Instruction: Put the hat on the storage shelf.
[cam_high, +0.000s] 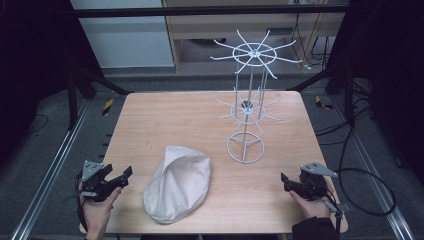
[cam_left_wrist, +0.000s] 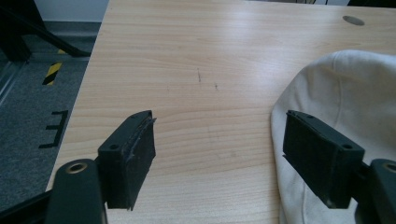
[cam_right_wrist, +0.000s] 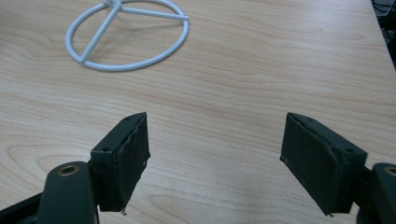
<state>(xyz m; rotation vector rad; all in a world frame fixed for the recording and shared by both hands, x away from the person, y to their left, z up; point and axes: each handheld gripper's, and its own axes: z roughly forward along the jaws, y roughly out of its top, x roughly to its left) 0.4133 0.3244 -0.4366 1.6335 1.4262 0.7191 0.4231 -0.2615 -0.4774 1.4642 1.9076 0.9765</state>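
Both grippers are waiting w/ jaws wide, holding nothing. Cream flat cap (cam_high: 178, 184) is lying just right of left gripper (cam_high: 124, 176), the nearer one; long axis probably running away from it, toward wire hook stand (cam_high: 246, 112).

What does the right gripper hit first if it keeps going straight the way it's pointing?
Probably the white wire rack's round base ring. In the right gripper view, the right gripper has open jaws over bare table, and the ring lies ahead, slightly left of centre. Depth is unclear, so it might pass just beside it.
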